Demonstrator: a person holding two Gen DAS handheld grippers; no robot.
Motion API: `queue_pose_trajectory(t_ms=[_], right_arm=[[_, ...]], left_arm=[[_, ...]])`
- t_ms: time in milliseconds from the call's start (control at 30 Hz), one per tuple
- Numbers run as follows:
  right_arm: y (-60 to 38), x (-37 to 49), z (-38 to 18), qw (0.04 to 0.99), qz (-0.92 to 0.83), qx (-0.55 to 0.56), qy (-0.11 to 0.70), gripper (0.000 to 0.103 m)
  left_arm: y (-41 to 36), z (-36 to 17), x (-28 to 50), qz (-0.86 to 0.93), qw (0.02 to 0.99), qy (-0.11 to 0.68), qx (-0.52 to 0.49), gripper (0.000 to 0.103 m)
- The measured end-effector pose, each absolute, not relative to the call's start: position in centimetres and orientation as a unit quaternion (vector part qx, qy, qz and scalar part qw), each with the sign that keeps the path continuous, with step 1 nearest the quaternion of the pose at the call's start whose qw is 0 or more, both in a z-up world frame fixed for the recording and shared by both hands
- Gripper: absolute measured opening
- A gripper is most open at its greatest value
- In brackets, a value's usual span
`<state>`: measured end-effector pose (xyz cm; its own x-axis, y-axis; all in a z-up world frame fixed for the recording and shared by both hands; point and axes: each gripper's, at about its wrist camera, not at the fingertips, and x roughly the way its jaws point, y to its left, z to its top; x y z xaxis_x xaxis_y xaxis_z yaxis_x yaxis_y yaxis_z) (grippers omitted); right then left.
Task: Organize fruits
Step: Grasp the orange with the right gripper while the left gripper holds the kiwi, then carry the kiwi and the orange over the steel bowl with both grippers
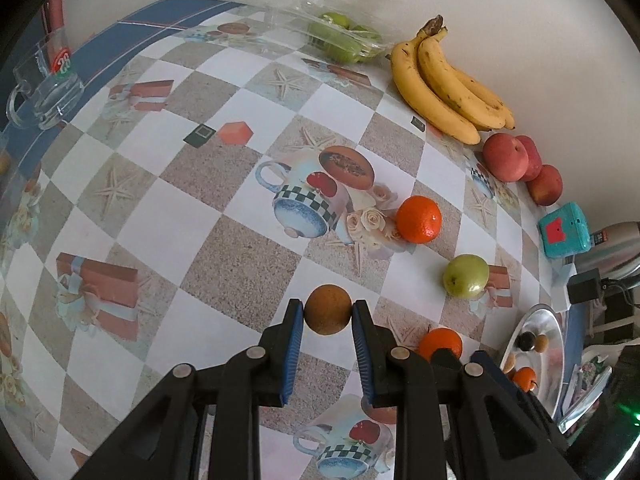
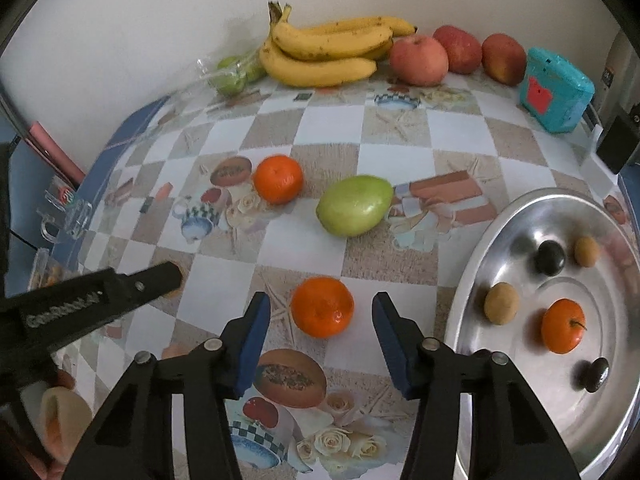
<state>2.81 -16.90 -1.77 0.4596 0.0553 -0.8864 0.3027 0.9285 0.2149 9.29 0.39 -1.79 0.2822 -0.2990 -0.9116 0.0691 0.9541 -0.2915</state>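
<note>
Between the blue pads of our left hand-held gripper point(image 1: 328, 312) sits a small brown round fruit point(image 1: 328, 309), both pads pressed against its sides, so the jaws are clamped on it just above the patterned bench point(image 1: 224, 276). Our right hand-held gripper point(image 2: 321, 312) has its jaws spread wide apart, one on each side of a near orange point(image 2: 322, 307) that rests on the bench, neither pad touching it.

Beyond that orange lie a green fruit point(image 2: 354, 205) and a second orange point(image 2: 278, 179), apart from each other. Along the wall at the back we see a bunch of bananas point(image 2: 328, 54), three red apples point(image 2: 418, 60) just beside it, and more green fruit in a clear plastic box point(image 1: 340, 36). A teal box point(image 2: 554, 90) stands past the apples.

To our right a silver tray point(image 2: 500, 216) holds a small orange point(image 2: 562, 331), two small brown fruits point(image 2: 501, 303) and two dark ones point(image 2: 550, 257), all lying apart. A glass mug point(image 1: 46, 84) stands at the bench's far left edge.
</note>
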Motion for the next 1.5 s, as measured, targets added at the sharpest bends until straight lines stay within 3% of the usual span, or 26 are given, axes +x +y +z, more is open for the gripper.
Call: queue_pose_trajectory(t_ms=[333, 500, 1500], right_arm=[[-16.7, 3.4, -3.0, 0.827, -0.077, 0.168, 0.531, 0.049], [-17.0, 3.3, -3.5, 0.821, -0.074, 0.182, 0.536, 0.038], [-18.7, 4.3, -1.9, 0.801, -0.095, 0.232, 0.543, 0.038]], left_arm=[[0.3, -1.8, 9.2, -0.117, 0.795, 0.587, -0.094, 0.027], [0.3, -1.8, 9.2, -0.116, 0.795, 0.588, -0.096, 0.027], [-3.3, -1.3, 13.1, -0.104, 0.797, 0.589, -0.082, 0.027]])
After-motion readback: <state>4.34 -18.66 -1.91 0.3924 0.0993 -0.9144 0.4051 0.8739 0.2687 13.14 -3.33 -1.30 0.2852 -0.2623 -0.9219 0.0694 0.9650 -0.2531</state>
